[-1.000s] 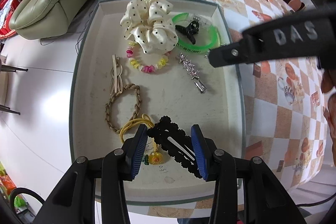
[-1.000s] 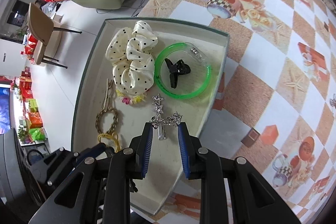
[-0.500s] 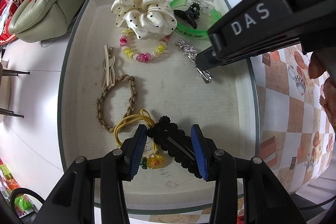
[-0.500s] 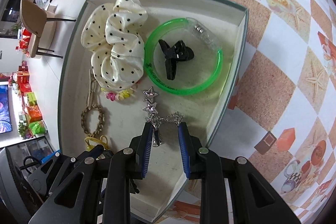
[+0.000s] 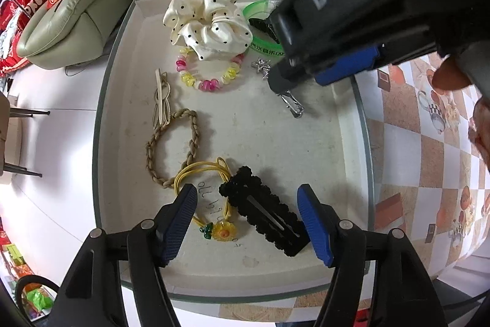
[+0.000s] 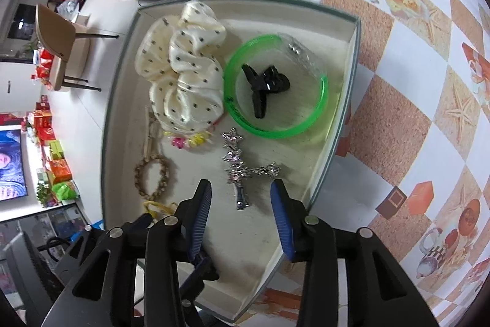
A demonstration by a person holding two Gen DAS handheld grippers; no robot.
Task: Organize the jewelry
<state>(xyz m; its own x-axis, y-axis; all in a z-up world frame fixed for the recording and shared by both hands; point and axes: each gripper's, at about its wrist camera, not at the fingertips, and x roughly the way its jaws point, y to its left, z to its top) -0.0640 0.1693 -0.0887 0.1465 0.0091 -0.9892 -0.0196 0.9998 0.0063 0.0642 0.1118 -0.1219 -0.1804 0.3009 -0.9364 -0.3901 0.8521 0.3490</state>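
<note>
A shallow white tray [image 5: 306, 161] holds the accessories. My left gripper [image 5: 246, 218] is open, low over the tray's near end, with the black scalloped hair clip [image 5: 263, 219] and the yellow hair tie with a flower charm [image 5: 214, 198] lying between its fingers. My right gripper [image 6: 240, 206] is open, and the silver star hair clip [image 6: 237, 170] lies in the tray [image 6: 337, 118] just ahead of its tips. In the left wrist view the right gripper's body covers part of that clip [image 5: 289, 101]. A cream polka-dot scrunchie [image 5: 205, 17], a green bangle [image 6: 275, 86] and a black claw clip [image 6: 265, 88] lie at the far end.
A beaded bracelet [image 5: 208, 75], a braided tan hair tie [image 5: 173, 143] and a beige clip [image 5: 162, 103] lie on the tray's left side. The tray sits on a table with a checkered cloth [image 6: 413, 81]. A sofa [image 5: 70, 11] and floor lie beyond the table's edge.
Both grippers have opened: the left let go of the black hair clip, the right let go of the silver star clip, which now lies in the tray. The right gripper moved closer over the tray.
</note>
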